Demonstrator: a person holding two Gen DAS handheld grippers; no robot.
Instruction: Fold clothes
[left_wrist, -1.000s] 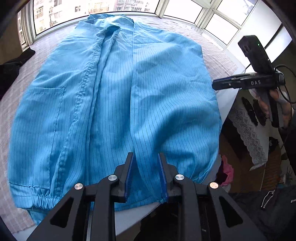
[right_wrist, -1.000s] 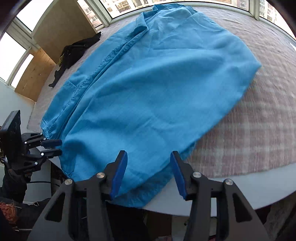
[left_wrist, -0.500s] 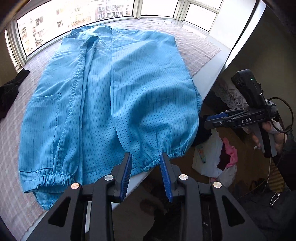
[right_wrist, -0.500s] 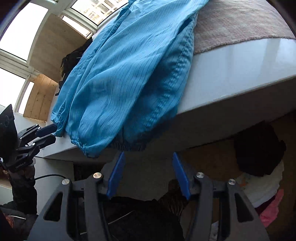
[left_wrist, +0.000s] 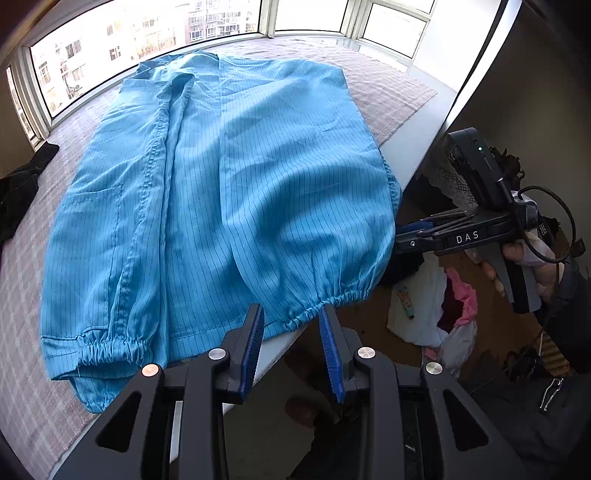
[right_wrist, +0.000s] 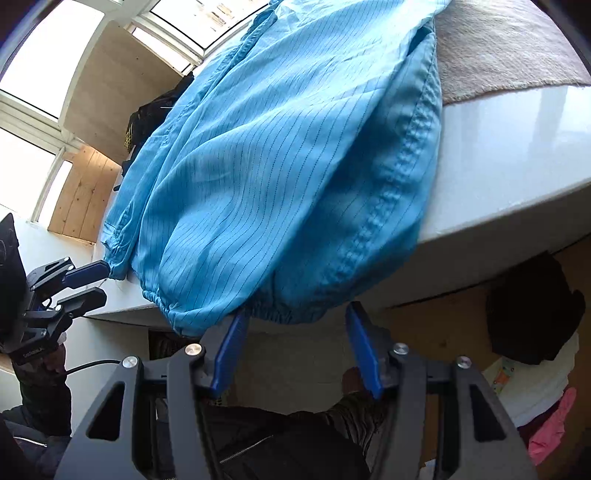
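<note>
A light blue pinstriped jacket (left_wrist: 229, 206) lies spread on the table, its right side and one sleeve folded in over the front. My left gripper (left_wrist: 291, 321) stands open at the near table edge. The sleeve's gathered cuff (left_wrist: 332, 299) lies just past its blue pads (left_wrist: 255, 343), untouched. In the right wrist view the jacket (right_wrist: 277, 166) hangs over the edge. My right gripper (right_wrist: 295, 321) is open below it, the gathered cuff (right_wrist: 280, 314) lying between its tips with no pad pressing. Each gripper shows in the other's view: the right gripper (left_wrist: 406, 234) and the left gripper (right_wrist: 103, 278).
A pink checked cloth (left_wrist: 384, 88) covers the white table (left_wrist: 413, 155), with windows behind. A black garment (left_wrist: 18, 184) lies at the far left. A heap of white and pink clothes (left_wrist: 443, 306) sits on the floor beside the table. A hand (left_wrist: 532, 258) holds the right gripper.
Both grippers pulled back off the jacket to the near table edge. The right one sank below the tabletop. The left jaws stand a little wider.
</note>
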